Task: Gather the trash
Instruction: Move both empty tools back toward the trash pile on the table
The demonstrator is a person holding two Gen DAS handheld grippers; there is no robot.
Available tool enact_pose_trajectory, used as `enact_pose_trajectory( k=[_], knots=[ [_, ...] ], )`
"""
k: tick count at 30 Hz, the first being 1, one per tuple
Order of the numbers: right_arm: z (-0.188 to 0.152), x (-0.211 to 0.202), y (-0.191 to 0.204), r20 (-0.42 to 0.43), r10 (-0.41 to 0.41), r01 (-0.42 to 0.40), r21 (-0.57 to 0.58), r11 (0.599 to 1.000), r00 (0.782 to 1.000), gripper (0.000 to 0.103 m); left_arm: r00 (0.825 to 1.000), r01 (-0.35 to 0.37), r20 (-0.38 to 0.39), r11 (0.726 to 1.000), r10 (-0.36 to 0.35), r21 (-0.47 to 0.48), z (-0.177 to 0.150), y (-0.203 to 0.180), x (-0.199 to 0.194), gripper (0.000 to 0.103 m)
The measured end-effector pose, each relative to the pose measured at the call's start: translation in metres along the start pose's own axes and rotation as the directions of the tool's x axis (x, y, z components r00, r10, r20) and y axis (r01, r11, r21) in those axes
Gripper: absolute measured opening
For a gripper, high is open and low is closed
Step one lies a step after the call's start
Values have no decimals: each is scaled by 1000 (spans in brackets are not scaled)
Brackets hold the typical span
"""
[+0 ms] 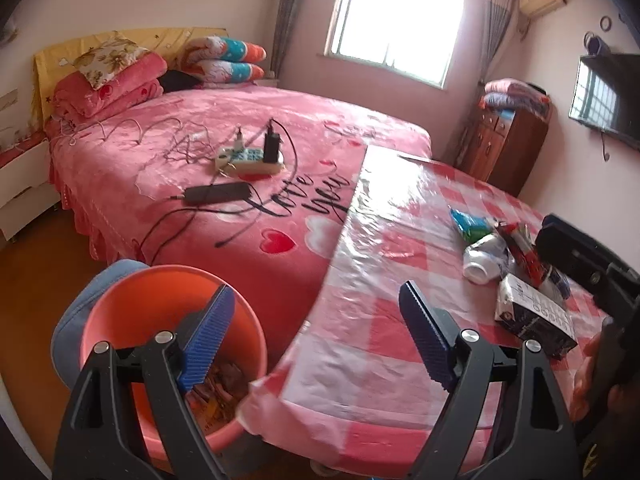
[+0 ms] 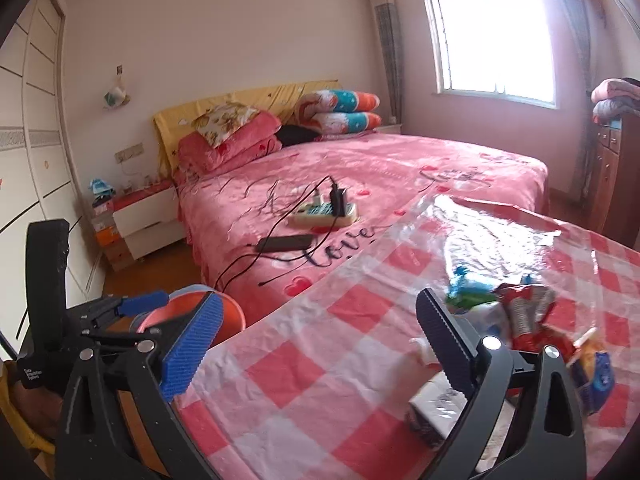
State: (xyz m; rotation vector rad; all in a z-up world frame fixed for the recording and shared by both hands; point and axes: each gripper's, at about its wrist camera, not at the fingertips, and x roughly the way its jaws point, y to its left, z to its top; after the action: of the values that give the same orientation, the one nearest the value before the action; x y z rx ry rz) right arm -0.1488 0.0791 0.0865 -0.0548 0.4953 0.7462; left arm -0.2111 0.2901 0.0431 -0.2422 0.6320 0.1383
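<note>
Eyeing trash on table (image 1: 360, 320) | both jaws spread, empty: left gripper (image 1: 316, 334) beside bin (image 1: 120, 304), right gripper (image 2: 320, 344) near pile | one bottle (image 1: 482, 258), one carton (image 1: 532, 312), about three wrappers (image 1: 472, 226) | light, crinkly, slippery; pinch carton across its flat sides, probably stiffest | one bin

We note a home bedroom: a bed (image 2: 400, 168) under pink covers, stacked pillows (image 2: 344, 114), nightstand (image 2: 148, 216), curtained window (image 2: 492, 36), wooden dresser (image 1: 504, 140), wall-mounted television (image 1: 608, 96).
</note>
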Motion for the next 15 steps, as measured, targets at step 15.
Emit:
enact_pose_trajectory(
  k=[15],
  knots=[
    [-7,-30,-56,29,-54,52,69,996,998,98,995,54,-80,998,-53,11,-4,-50,11,85]
  ],
)
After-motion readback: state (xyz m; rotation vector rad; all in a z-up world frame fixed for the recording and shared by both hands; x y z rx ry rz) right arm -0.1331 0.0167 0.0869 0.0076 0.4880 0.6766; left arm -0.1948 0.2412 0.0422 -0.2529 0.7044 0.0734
